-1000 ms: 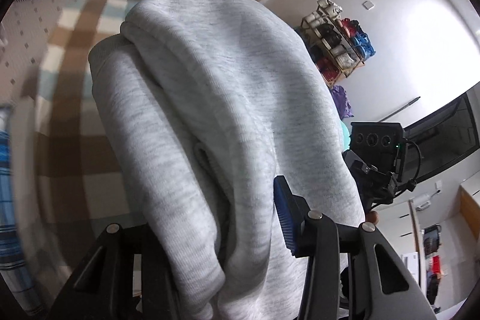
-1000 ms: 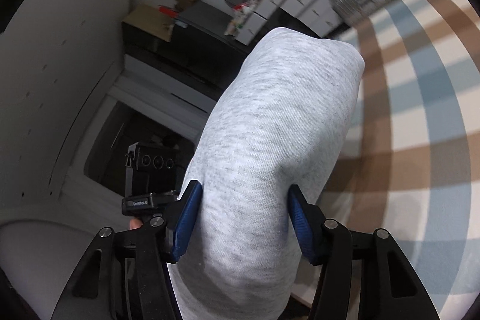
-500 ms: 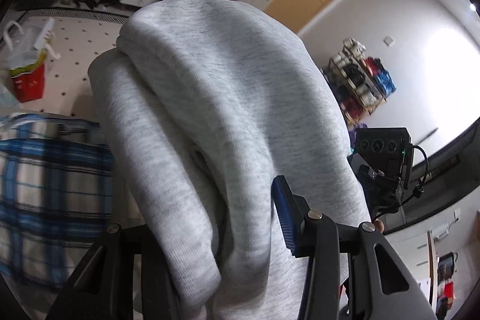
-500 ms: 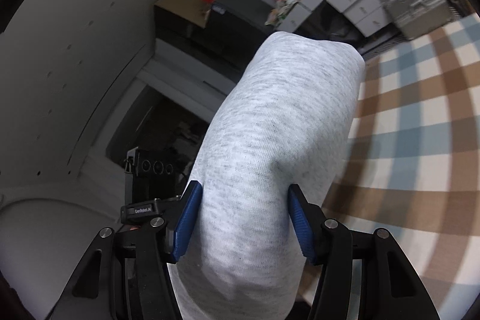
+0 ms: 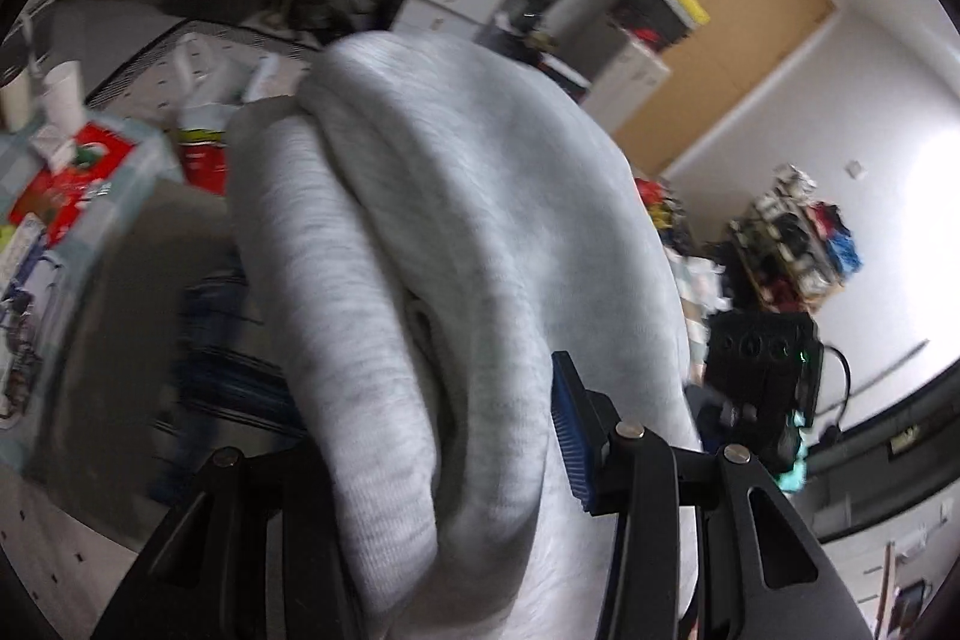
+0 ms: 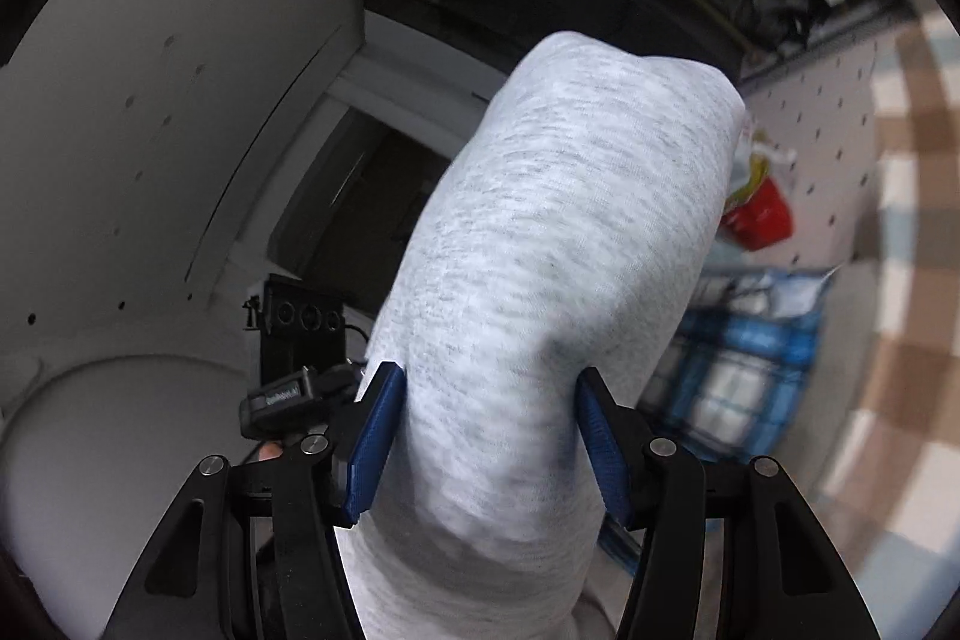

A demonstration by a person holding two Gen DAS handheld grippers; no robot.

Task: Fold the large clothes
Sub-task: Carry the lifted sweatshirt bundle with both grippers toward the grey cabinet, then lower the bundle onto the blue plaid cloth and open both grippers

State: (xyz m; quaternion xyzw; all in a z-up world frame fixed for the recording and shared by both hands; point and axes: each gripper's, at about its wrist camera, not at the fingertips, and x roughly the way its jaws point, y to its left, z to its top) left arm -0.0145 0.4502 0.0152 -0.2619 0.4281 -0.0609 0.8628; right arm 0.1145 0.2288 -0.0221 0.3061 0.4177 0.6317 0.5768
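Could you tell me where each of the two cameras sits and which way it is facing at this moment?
Left wrist: sits on the left gripper, looking along its fingers at the grey folded garment clamped there, toward a wooden door and a cluttered shelf.
Right wrist: sits on the right gripper, looking along its blue fingers at the garment bundle, with a checked rug to the right.
Shared: the grey garment, the red bag, and each view shows the other gripper's black camera unit.

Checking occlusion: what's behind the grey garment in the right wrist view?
Beside the grey garment a blue plaid fabric and red bag show. What lies directly behind it is covered.
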